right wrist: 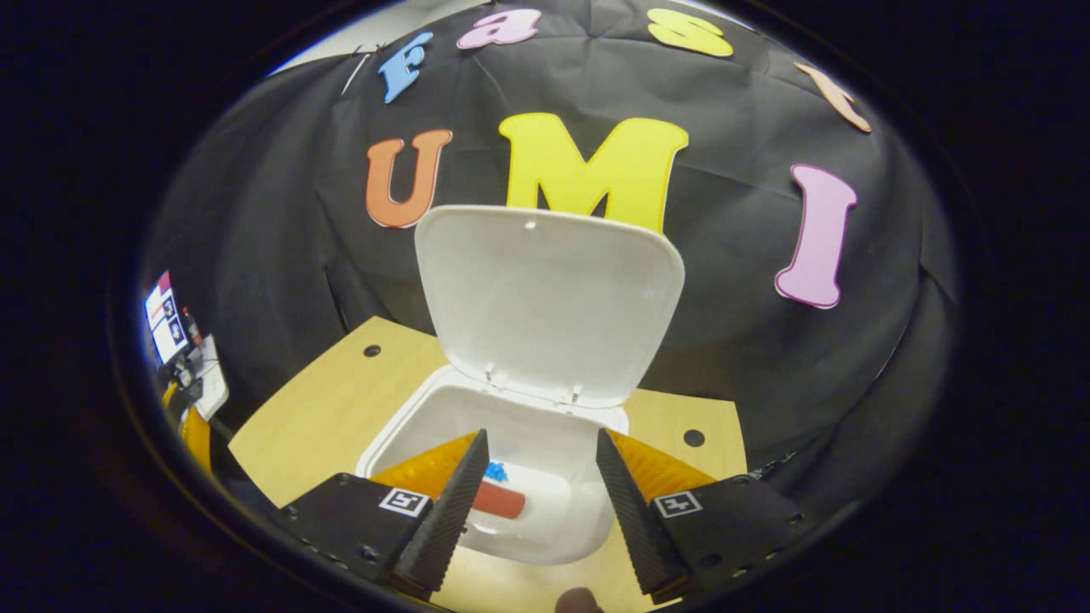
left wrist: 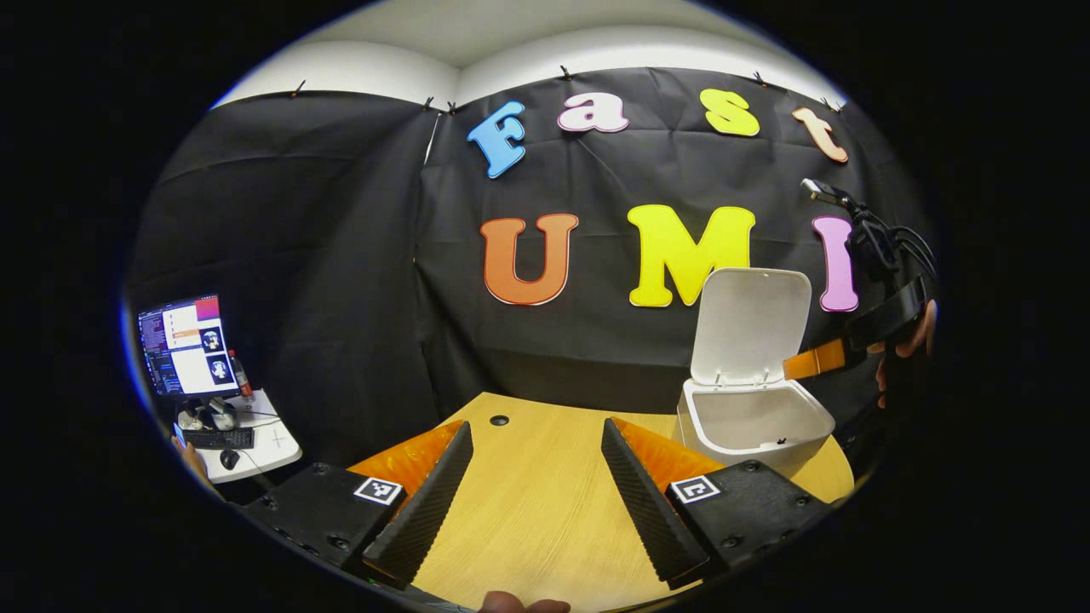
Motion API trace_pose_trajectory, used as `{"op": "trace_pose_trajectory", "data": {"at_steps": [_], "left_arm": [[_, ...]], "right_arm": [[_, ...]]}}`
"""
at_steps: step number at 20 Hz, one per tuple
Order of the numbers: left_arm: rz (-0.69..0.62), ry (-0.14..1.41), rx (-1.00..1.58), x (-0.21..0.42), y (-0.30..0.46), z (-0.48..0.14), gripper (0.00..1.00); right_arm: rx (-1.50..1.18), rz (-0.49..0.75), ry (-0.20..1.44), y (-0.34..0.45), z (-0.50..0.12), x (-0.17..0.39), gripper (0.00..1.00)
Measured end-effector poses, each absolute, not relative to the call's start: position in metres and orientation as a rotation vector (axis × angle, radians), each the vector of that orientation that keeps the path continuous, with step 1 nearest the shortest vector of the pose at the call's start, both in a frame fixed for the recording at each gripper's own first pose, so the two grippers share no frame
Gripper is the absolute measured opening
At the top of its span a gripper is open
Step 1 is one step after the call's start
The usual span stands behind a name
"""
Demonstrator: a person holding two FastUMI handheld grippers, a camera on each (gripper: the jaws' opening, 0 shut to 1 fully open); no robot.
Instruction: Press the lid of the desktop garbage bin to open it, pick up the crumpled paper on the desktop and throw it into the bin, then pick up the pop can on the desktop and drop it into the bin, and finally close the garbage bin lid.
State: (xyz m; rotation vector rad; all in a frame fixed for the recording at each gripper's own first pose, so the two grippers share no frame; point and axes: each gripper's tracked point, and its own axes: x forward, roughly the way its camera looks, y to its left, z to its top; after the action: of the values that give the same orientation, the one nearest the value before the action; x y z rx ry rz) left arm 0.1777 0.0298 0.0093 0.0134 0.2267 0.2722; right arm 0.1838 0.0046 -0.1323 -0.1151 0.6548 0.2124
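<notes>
**Op:** My right tool (right wrist: pixel 532 494) hangs over the open garbage bin (right wrist: pixel 400 430), its fingers spread with nothing between them. Left tool (left wrist: pixel 536 489) is low over the table (left wrist: pixel 528 511), also spread and empty, well to the side of the bin.

**Obs:** What is in the bin?

**Op:** In the right gripper view I see a red, can-like shape (right wrist: pixel 498 501) lying on the white floor of the bin with a scrap of blue just behind it. I judge it to be the pop can. I can't make out the crumpled paper. The bare table surface I can see carries neither item.

**Obs:** So only the lid is left?

**Op:** That is my judgement. The lid (right wrist: pixel 545 298) stands upright on its rear hinge, leaning slightly back toward the wall.

**Obs:** Risks?

**Op:** The bin is light plastic. A push too high or too far forward could skate it across the table or tip it instead of folding the lid. If the tool comes down with fingers spread, one finger could catch the rim. A soft press may also leave the latch unclicked, so the lid springs back.
</notes>
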Motion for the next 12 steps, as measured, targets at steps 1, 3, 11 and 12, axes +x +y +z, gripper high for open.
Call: {"op": "trace_pose_trajectory", "data": {"at_steps": [1,3,11,12], "left_arm": [[0.262,0.227,0.009,0.181,0.026,0.008,0.98],[0.242,0.229,0.006,0.187,0.021,0.007,0.98],[0.194,0.212,0.021,0.202,0.011,0.012,0.98],[0.196,0.206,0.026,0.202,0.014,0.014,0.98]], "right_arm": [[-0.107,0.21,0.639,0.004,-0.123,0.183,0.8],[-0.09,0.205,0.614,0.005,-0.103,0.179,0.84],[-0.03,0.159,0.409,0.024,-0.013,0.203,0.8],[-0.023,0.145,0.391,0.027,-0.007,0.209,0.8]]}}
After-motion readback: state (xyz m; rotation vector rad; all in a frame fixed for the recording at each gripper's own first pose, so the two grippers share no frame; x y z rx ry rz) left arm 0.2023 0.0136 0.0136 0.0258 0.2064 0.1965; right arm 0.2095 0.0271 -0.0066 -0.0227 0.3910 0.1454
